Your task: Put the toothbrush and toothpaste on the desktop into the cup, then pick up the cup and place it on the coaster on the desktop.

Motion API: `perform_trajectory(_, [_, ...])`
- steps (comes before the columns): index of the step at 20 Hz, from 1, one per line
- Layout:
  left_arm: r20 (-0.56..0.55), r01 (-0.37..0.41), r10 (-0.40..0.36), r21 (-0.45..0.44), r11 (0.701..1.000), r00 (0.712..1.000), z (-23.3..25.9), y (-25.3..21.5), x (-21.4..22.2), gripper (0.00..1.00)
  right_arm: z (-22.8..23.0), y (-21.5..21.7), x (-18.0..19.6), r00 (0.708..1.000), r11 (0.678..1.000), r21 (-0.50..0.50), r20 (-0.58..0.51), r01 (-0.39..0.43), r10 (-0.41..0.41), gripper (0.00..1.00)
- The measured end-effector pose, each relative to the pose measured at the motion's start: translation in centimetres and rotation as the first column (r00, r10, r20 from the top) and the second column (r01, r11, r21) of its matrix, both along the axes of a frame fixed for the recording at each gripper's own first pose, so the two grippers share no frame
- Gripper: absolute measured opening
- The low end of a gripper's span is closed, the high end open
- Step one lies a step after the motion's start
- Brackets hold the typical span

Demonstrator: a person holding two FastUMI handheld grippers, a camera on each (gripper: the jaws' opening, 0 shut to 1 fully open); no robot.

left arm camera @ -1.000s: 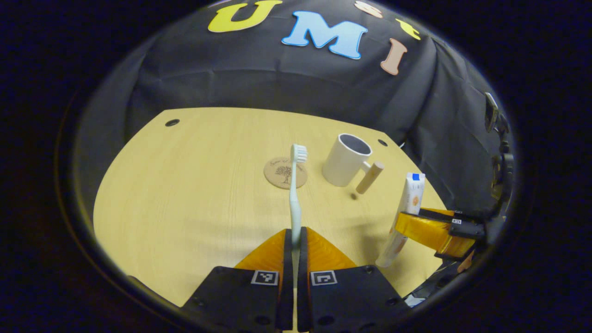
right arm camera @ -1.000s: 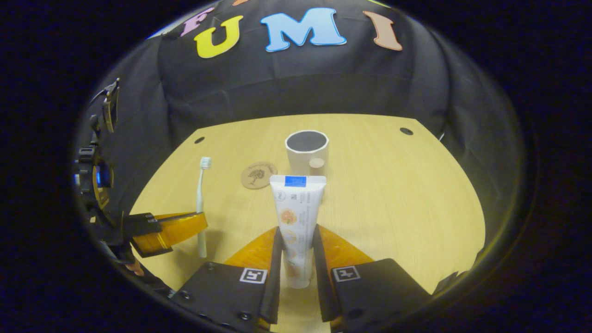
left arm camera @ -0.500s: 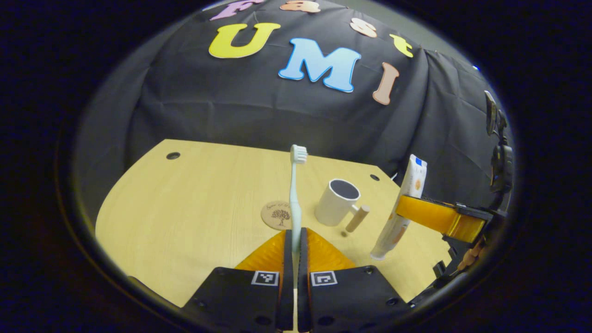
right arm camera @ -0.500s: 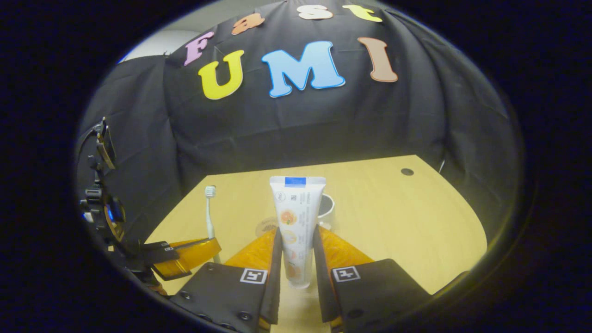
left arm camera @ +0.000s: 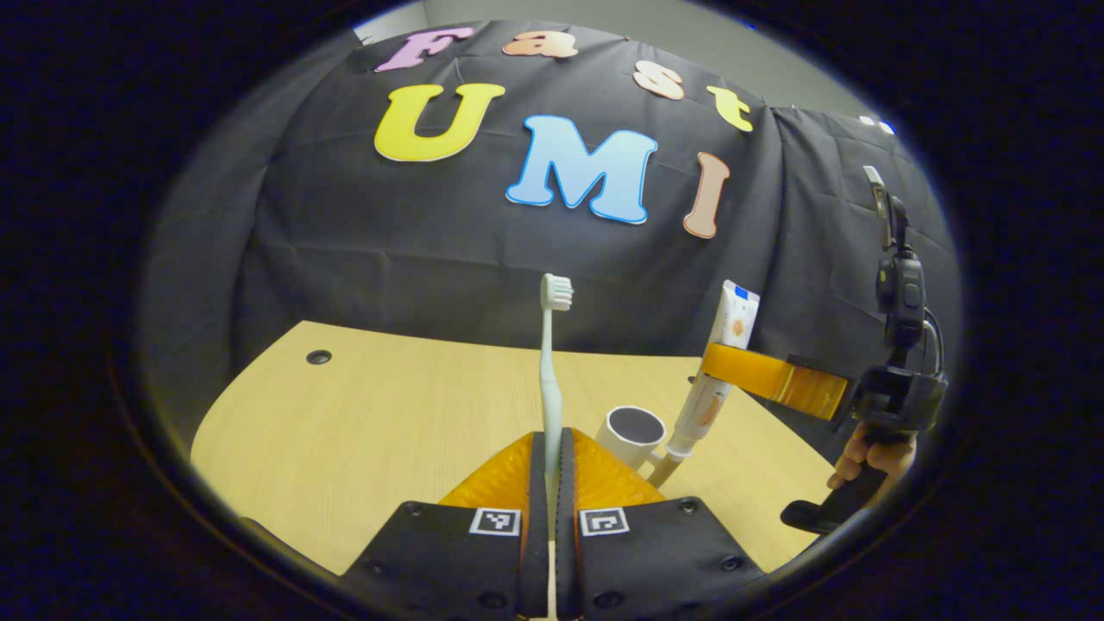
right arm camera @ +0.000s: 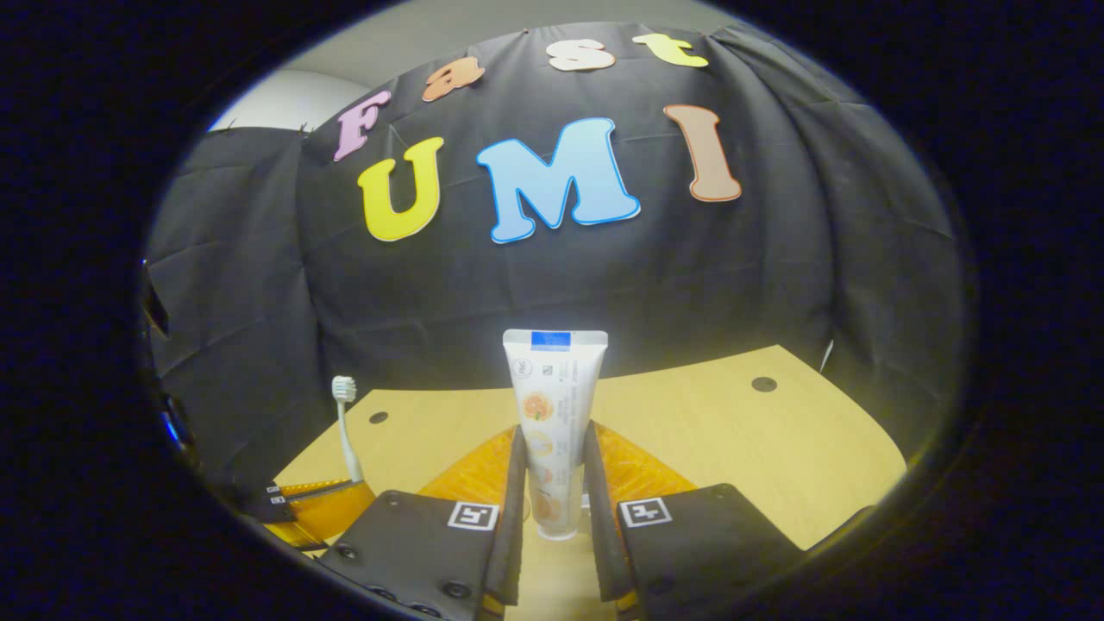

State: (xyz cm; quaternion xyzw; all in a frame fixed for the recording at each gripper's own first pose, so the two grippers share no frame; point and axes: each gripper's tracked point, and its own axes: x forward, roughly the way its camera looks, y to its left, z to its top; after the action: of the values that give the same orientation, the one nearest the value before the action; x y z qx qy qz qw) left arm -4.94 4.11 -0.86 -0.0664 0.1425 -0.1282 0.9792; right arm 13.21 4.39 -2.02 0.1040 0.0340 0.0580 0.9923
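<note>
In the left gripper view, my left gripper (left arm camera: 549, 444) is shut on the handle of a pale toothbrush (left arm camera: 548, 362), which stands upright with its bristles on top. Just right of my fingers, a white cup (left arm camera: 632, 429) with a wooden handle stands low on the table. The right gripper (left arm camera: 716, 366) holds a white toothpaste tube (left arm camera: 723, 358) tilted in the air, cap end down, just above and right of the cup. In the right gripper view, my right gripper (right arm camera: 555, 470) is shut on the toothpaste tube (right arm camera: 555, 405). The toothbrush (right arm camera: 345, 423) and left gripper (right arm camera: 349, 496) sit at lower left.
The light wooden table (left arm camera: 379, 414) has small round holes near its far corners (left arm camera: 318, 356) (right arm camera: 763, 384). A hand (left arm camera: 867, 457) holds the right gripper's grip at the right edge. Black cloth walls close the table's far side.
Both grippers have risen and tipped upward with toothbrush and toothpaste, so table and cup sank lower in both views. The toothpaste's cap end now hangs nearer the cup.
</note>
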Motion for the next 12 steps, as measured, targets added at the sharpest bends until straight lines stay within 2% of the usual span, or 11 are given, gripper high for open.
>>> perform_trajectory(3, [0.018, 0.005, -0.006, 0.020, 1.000, 1.000, 0.4, -0.2, 0.9, 0.11, 0.1, -1.0, 2.2, 0.999, 1.000, 0.003, 0.032, 0.030, -0.030, 0.37])
perform_trajectory(4, [0.020, 0.006, -0.007, 0.020, 1.000, 1.000, 0.5, -0.3, 0.9, 0.11, 0.2, -1.1, 2.8, 0.998, 0.999, 0.001, 0.043, 0.036, -0.036, 0.31])
perform_trajectory(5, [0.021, 0.006, -0.006, 0.016, 1.000, 1.000, 0.5, -0.3, 1.0, 0.11, 0.2, -1.2, 3.4, 0.998, 0.999, -0.003, 0.054, 0.036, -0.035, 0.38])
perform_trajectory(8, [0.028, 0.006, -0.006, 0.024, 1.000, 1.000, 1.0, -0.3, 1.3, 0.11, -1.0, -1.1, 5.5, 0.998, 0.999, -0.027, 0.047, 0.038, -0.037, 0.38])
perform_trajectory(9, [0.033, 0.006, -0.007, 0.030, 1.000, 0.999, 1.1, -0.3, 1.3, 0.11, -1.6, -1.0, 6.1, 0.999, 0.999, -0.038, 0.033, 0.036, -0.034, 0.31])
perform_trajectory(10, [0.037, 0.008, -0.009, 0.031, 0.999, 0.999, 1.3, -0.3, 1.3, 0.11, -2.5, -0.8, 6.5, 0.999, 0.998, -0.050, 0.018, 0.034, -0.033, 0.38])
perform_trajectory(11, [0.041, 0.009, -0.011, 0.030, 0.999, 0.999, 1.5, -0.4, 1.3, 0.12, -3.0, -0.5, 6.9, 0.999, 0.997, -0.063, 0.010, 0.032, -0.032, 0.31])
perform_trajectory(12, [0.044, 0.009, -0.010, 0.028, 1.000, 0.999, 1.6, -0.4, 1.3, 0.12, -3.7, -0.2, 7.5, 1.000, 0.996, -0.079, 0.005, 0.030, -0.030, 0.31])
